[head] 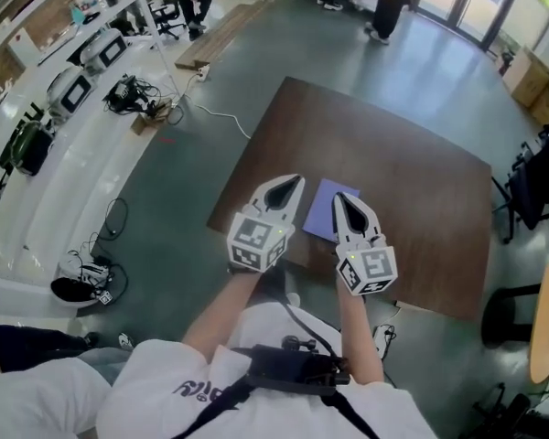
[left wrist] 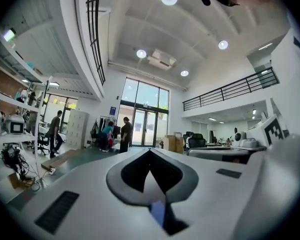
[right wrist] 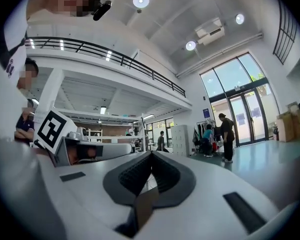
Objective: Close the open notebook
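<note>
Brown table [head: 421, 218] below, and over its near edge both tools hang in the air: left gripper [head: 296, 181] with jaws pressed together on nothing, right gripper [head: 340, 198] likewise tip to tip and empty. Between them, flat on the table's near half, lies the purple notebook [head: 322, 210], plain cover up, neither gripper touching it. Beyond the table's far corner, people [head: 389, 3] stand on the grey floor [head: 284, 44] by the glass doors

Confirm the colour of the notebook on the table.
The notebook is plain bluish purple, lying on the brown table; it shows best in the head view.
</note>
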Available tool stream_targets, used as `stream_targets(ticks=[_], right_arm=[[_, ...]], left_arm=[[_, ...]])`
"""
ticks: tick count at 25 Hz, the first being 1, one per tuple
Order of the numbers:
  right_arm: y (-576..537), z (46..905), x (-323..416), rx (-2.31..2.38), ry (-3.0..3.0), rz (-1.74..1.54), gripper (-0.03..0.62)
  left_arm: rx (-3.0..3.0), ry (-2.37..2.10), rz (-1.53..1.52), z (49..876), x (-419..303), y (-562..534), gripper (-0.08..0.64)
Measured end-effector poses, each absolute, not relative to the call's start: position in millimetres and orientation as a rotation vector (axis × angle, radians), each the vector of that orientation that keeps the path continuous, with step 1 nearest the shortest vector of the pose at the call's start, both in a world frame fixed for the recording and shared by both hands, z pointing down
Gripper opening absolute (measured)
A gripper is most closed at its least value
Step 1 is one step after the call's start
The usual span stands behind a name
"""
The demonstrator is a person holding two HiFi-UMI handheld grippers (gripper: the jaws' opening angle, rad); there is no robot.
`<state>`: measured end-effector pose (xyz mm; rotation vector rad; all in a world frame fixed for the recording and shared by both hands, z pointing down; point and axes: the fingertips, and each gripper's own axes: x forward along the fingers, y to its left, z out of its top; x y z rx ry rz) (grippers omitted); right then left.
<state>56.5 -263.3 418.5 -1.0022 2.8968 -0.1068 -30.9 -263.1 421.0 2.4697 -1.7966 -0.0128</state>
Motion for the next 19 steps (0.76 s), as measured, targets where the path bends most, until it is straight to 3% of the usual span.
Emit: stream_targets(ticks=[19], right_arm=[[-239,414,53,-0.970,2.895,-0.111,0.005]], left_arm=[[2.445,-1.873,0.007,420,-27,-232,0.011]])
